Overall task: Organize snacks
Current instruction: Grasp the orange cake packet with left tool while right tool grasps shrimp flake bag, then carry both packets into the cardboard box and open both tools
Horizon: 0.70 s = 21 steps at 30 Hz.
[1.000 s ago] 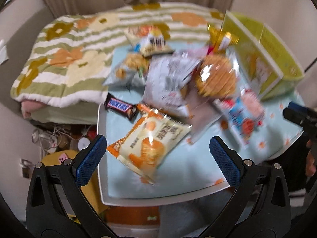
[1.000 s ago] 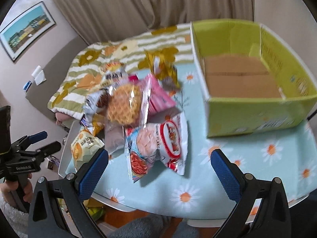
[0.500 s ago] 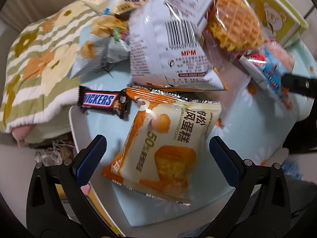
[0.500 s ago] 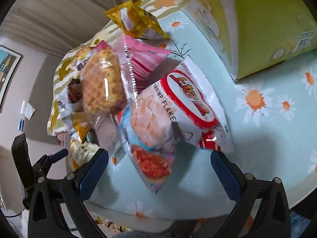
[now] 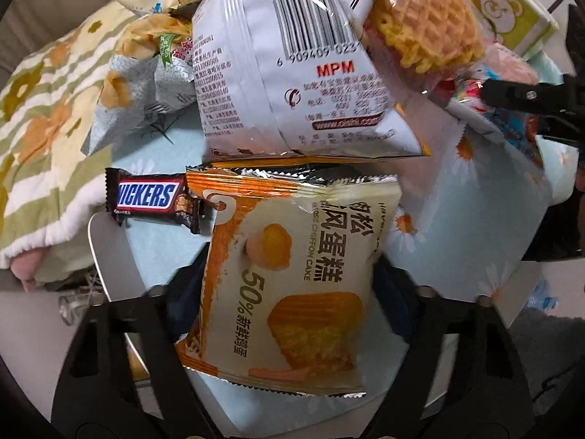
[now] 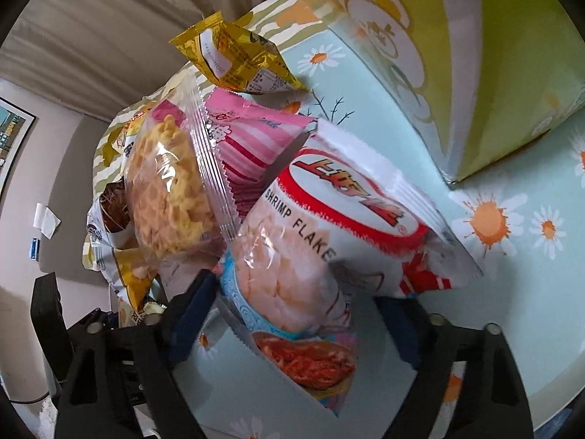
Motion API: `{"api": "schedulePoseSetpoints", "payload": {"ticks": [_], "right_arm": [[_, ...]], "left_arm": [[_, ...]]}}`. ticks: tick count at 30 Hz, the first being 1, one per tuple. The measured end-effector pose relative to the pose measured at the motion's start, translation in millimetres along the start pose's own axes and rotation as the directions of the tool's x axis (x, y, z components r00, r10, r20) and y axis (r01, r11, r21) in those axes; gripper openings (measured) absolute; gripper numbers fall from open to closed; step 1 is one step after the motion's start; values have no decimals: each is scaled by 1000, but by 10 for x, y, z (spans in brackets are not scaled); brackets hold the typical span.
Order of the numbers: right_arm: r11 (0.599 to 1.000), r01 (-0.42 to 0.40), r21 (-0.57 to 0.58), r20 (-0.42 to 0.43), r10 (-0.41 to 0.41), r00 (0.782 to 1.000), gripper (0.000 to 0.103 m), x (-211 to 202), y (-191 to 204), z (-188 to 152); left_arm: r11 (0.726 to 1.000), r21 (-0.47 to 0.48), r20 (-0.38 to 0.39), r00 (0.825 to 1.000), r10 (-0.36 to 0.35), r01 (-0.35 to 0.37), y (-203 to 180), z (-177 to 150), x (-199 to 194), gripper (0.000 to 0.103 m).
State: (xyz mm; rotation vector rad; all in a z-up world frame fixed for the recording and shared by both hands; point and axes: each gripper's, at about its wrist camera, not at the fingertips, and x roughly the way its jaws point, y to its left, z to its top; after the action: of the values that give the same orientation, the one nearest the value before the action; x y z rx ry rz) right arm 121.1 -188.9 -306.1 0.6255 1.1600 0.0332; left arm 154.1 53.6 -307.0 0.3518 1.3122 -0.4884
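In the left wrist view my left gripper (image 5: pixel 289 292) has closed in on both sides of the orange and cream chiffon cake packet (image 5: pixel 292 274), which lies on the daisy tablecloth (image 5: pixel 475 219). In the right wrist view my right gripper (image 6: pixel 292 314) has closed in on the shrimp flakes bag (image 6: pixel 310 256). The blue pads of both grippers are blurred and partly hidden by the packets. The green cardboard box (image 6: pixel 493 73) stands to the right of the pile.
A Snickers bar (image 5: pixel 150 197), a white bag with a barcode (image 5: pixel 299 73) and a clear pack of noodle crisps (image 5: pixel 427 25) lie beyond the cake. A pink striped bag (image 6: pixel 256 139) and a yellow packet (image 6: pixel 234 58) lie behind the shrimp bag. A flowered blanket (image 5: pixel 44 109) lies left.
Both grippers have moved down and forward to the pile. The left jaws have closed around the chiffon cake packet, the right jaws around the shrimp flakes bag.
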Motion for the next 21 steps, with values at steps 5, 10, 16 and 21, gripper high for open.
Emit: {"api": "schedulePoseSetpoints", "payload": {"ticks": [5, 10, 16, 21], "right_arm": [[1000, -4, -10, 18, 4, 1000, 65, -54, 33, -7], [999, 3, -45, 30, -2, 1000, 55, -115, 82, -44], [999, 8, -37, 46, -7, 999, 53, -261, 36, -129], [999, 14, -53, 66, -11, 998, 52, -455, 64, -170]], "left_arm": [[1000, -2, 7, 1000, 7, -7, 27, -13, -47, 63], [1000, -18, 20, 1000, -17, 17, -15, -64, -113, 63], [999, -42, 48, 999, -20, 22, -174, -157, -330, 62], [997, -68, 93, 995, -31, 37, -278, -160, -619, 62]]}}
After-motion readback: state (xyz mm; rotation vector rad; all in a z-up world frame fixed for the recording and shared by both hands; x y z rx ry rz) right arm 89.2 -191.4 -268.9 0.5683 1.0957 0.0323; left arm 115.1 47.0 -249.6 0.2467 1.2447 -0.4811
